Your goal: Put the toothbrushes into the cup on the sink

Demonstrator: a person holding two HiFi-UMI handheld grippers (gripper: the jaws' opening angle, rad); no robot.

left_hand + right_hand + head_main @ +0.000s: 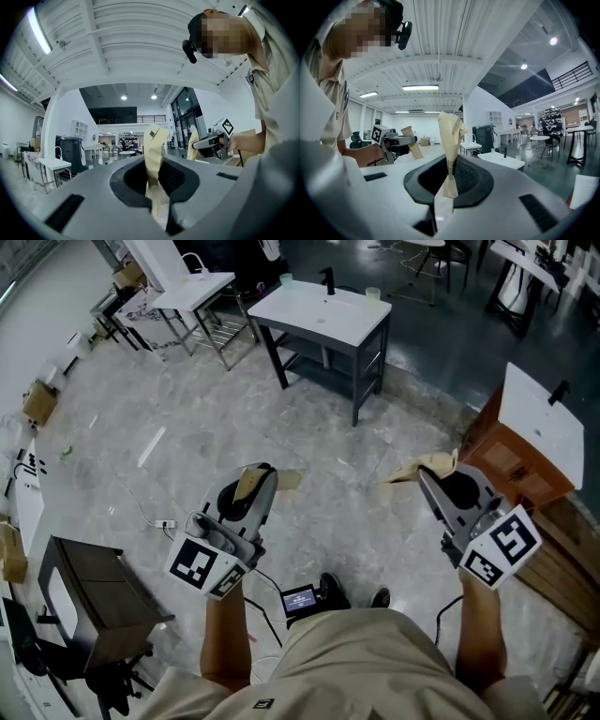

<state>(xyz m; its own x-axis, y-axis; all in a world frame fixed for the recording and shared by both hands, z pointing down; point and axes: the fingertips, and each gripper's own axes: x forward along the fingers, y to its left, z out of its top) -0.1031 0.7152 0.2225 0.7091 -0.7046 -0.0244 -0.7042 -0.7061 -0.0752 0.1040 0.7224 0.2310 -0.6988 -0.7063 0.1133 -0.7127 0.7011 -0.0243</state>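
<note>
Left gripper (249,488) and right gripper (436,474) hang near us over the floor (187,446), fingers (93,187) pinched almost shut. One holds the paper-wrapped left toothbrush (154,150), the other the right toothbrush (449,136). The sink (309,310) stands well off at the far side, with a cup (373,293) at its far right corner. We judge the main risks to be a thin wrapper slipping or twisting in the grip on the way over, and a long packet catching the cup's rim and tipping it.

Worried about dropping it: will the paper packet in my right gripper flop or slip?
Probably stiff and light: the packet stands upright in the right gripper without sagging. Its crumpled top likely bends. Pinched only low down, it might slip.
</note>
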